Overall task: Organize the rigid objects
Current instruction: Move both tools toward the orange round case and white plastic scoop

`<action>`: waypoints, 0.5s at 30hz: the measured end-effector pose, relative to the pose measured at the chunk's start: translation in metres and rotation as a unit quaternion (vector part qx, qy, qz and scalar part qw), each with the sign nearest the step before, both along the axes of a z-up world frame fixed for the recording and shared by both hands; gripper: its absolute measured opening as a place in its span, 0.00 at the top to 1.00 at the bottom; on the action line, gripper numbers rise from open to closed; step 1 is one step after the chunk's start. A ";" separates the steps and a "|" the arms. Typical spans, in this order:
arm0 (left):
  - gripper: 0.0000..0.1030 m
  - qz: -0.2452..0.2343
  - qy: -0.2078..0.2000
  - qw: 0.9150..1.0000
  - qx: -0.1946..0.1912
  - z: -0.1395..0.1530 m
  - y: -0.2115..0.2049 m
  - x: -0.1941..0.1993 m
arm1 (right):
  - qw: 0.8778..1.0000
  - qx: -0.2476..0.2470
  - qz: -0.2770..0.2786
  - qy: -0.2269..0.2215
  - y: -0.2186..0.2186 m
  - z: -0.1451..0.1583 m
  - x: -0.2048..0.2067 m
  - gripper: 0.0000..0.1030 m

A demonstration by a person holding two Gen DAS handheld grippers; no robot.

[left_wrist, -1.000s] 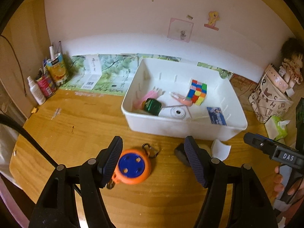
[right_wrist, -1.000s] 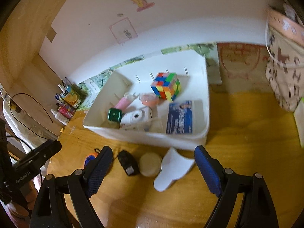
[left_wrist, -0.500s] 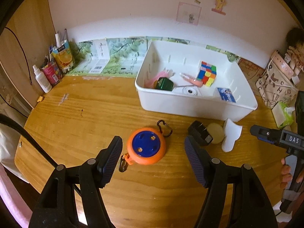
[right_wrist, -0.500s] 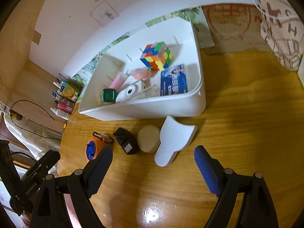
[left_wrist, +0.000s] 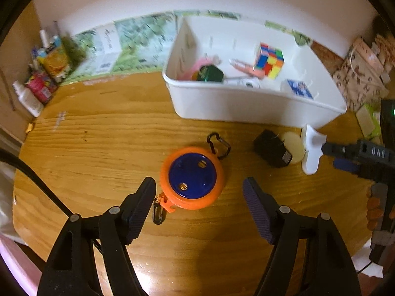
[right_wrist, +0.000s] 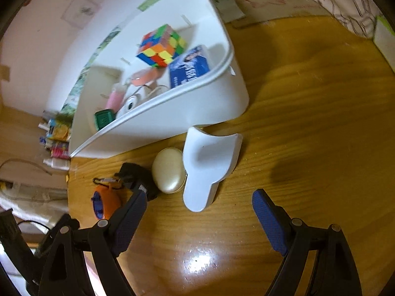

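So both open claws have dropped closer, left gripper (left_wrist: pixel 198 206) around the orange reel (left_wrist: pixel 192 178) mid-frame, right gripper (right_wrist: pixel 197 212) nearing the white scoop (right_wrist: pixel 209 165), grabs look next.

Orange reel (left_wrist: pixel 192 178), blue face

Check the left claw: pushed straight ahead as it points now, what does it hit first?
Most likely the orange reel. It lies on the table just ahead of the open left claw, roughly centred between the jaws. The white bin sits beyond it. Depth is uncertain through the fisheye.
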State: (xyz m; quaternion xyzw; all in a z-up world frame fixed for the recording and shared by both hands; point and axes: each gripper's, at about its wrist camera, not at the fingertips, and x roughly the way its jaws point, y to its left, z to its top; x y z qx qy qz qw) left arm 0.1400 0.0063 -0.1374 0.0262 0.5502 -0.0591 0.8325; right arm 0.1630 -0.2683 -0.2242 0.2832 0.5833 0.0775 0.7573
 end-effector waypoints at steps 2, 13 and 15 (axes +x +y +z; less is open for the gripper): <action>0.26 -0.018 0.010 1.000 0.005 -0.007 -0.003 0.004 | 1.000 -0.009 -0.015 0.006 0.001 -0.003 0.003 0.14; 0.22 -0.091 0.044 0.995 0.022 -0.035 -0.011 0.024 | 0.995 -0.054 -0.073 0.037 0.010 -0.016 0.016 0.20; 0.22 -0.102 0.039 0.994 0.030 -0.036 -0.013 0.028 | 0.994 -0.069 -0.076 0.035 0.013 -0.015 0.019 0.20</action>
